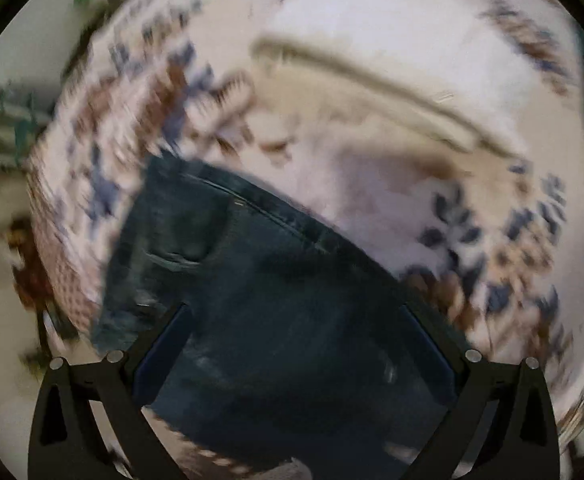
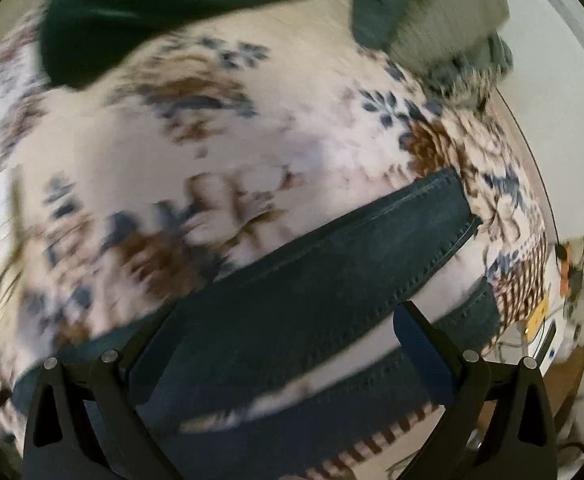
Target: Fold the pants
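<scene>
Right wrist: pants (image 2: 332, 264) hem edge near blanket (image 2: 131, 132) border.

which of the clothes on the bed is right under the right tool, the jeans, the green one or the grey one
The dark jeans: they lie between the right tool's open fingers, while the green garment and grey garment sit at the bedspread's far edge.

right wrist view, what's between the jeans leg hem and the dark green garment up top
In the right wrist view, only bare floral blanket lies between the jeans leg hem and the dark green garment; nothing else rests on that stretch.
</scene>
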The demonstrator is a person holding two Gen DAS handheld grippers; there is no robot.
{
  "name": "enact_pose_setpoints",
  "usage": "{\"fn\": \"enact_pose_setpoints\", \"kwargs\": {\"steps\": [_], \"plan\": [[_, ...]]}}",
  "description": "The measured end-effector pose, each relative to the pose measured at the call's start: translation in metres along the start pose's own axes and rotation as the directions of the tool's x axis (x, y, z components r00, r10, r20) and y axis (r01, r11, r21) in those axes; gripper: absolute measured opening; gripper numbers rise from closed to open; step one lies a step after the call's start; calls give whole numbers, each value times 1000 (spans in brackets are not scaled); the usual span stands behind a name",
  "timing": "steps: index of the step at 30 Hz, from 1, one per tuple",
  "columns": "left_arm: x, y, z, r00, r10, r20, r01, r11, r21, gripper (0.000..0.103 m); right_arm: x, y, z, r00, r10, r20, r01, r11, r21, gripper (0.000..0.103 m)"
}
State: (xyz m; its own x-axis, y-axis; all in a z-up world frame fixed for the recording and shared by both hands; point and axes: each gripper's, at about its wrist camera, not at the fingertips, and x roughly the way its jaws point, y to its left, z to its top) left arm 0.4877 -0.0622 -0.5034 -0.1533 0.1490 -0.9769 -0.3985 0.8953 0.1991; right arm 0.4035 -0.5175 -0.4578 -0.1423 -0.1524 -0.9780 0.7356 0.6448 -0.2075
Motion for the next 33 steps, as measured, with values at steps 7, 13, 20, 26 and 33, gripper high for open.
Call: {"fn": "enact_pose_setpoints", "kwargs": {"steps": [7,13,20,26,33], "plan": [[78,7,49,990,-3,-143,-27,978,-207,103,89,-39,35,993,-77,-87,91,982,167,103],[80,4,57,982,7,-189,-55,966,-252,103,135,-68,40,978,-17,-206,84,944,320,101],[35,20,43,994,-70,-87,44,960,-276,47,139,-69,30,977,35,-212,34,948,318,62],[-12,49,14,965,-261,24,257,923,-286,11,118,-72,4,977,130,-170,-66,939,338,10],[-89,95,-34,880,-451,151,475,821,-317,9,62,-86,-31,978,197,-73,-167,940,298,6]]}}
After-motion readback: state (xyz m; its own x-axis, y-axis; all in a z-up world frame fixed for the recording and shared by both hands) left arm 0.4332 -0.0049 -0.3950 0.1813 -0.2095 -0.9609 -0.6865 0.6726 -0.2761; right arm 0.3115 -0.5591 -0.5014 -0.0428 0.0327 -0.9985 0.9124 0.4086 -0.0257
